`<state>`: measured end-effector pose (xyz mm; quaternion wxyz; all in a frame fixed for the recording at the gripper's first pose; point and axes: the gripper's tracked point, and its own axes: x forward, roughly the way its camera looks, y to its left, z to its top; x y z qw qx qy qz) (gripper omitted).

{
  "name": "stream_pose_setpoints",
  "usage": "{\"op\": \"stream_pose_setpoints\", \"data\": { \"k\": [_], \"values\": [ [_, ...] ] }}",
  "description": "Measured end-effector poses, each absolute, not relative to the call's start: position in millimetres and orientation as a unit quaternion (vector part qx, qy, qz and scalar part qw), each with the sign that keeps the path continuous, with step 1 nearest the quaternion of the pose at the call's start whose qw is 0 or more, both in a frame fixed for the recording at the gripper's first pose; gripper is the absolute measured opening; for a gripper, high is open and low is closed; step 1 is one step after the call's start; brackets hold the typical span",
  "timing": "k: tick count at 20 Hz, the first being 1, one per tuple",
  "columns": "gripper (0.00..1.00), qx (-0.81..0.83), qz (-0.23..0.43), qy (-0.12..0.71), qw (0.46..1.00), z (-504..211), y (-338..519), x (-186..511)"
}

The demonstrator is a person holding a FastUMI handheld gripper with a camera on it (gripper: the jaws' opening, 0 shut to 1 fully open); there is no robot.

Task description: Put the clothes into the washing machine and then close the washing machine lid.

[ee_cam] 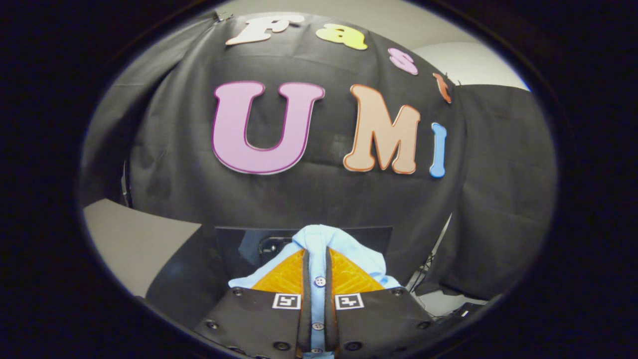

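Light-blue cloth — a buttoned shirt (pixel 344 249) — is clamped between the two fingers (pixel 305 279), its button strip running down the narrow gap and the rest bunched over their tips. Gripper (pixel 316 279) held raised, facing the black cloth wall (pixel 189 199). Just beyond the shirt sits a dark box-like object (pixel 239 244) — its identity cannot be told. Pale grey surface (pixel 134 244) to one side; white room wall (pixel 473 62) above the cloth.

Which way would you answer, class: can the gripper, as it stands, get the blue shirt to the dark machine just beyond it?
Probably yes. The gripper is shut on the blue shirt, and the dark machine sits just beyond the fingertips with nothing between.
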<state>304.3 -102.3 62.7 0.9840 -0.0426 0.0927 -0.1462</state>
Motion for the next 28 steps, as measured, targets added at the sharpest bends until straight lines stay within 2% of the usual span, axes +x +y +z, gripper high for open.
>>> {"op": "stream_pose_setpoints", "data": {
  "k": [6, 14, 17, 26, 28],
  "values": [
    [0.11, -0.029, -0.127, 0.164, 0.978, -16, -105, 320],
    [0.11, 0.035, -0.129, 0.208, 0.969, -86, -132, 309],
    [0.32, 0.071, -0.111, 0.189, 0.973, -82, -130, 308],
    [0.96, 0.046, -0.099, 0.13, 0.985, -29, -125, 298],
    [0.96, 0.042, -0.101, 0.127, 0.986, -19, -126, 298]
  ]
}}
